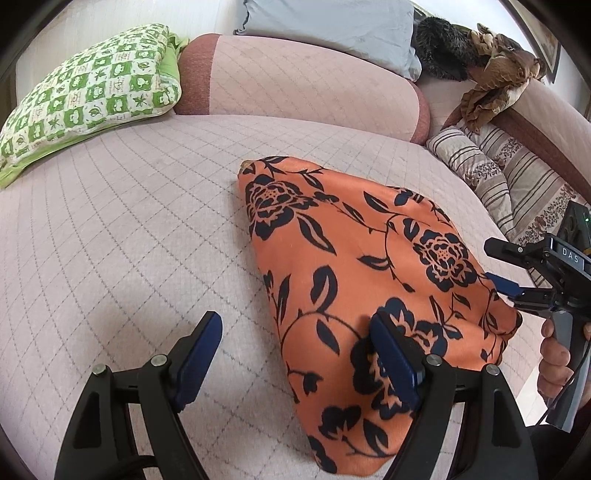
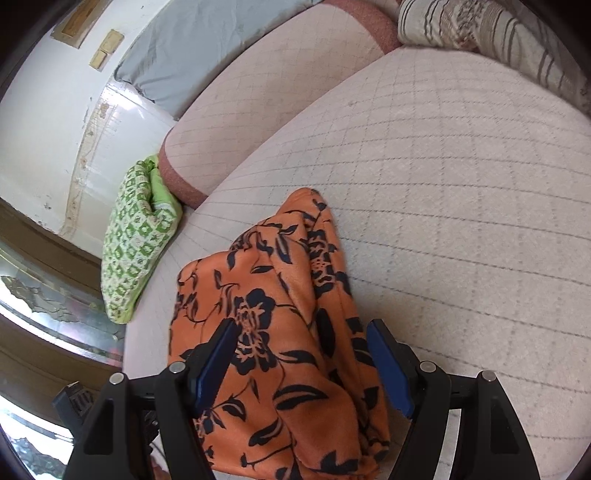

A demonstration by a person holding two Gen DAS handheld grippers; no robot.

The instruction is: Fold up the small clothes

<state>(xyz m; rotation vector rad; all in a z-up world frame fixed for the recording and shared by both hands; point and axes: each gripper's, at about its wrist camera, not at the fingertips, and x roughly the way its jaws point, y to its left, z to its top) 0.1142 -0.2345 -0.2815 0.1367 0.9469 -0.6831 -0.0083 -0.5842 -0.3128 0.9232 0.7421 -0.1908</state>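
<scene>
An orange garment with dark blue flowers (image 1: 354, 266) lies bunched on the pale quilted sofa seat (image 1: 129, 240). My left gripper (image 1: 295, 321) stands open low over its near left part. The right pad (image 1: 391, 354) is over the cloth and the left pad (image 1: 199, 362) is over bare seat. My right gripper (image 1: 496, 264) reaches in from the right at the garment's right edge, held by a hand (image 1: 554, 354). In the right wrist view the right gripper (image 2: 301, 326) is open, straddling the folded garment (image 2: 266, 295) below it, with no pad pressing the cloth.
A green-and-white checked pillow (image 1: 85, 92) lies at the seat's left end. A pink back cushion (image 1: 295, 81) and a grey pillow (image 1: 332, 26) stand behind. A striped cushion (image 1: 498, 166) and brown ruffled fabric (image 1: 495, 81) sit on the right. Bare seat spreads left of the garment.
</scene>
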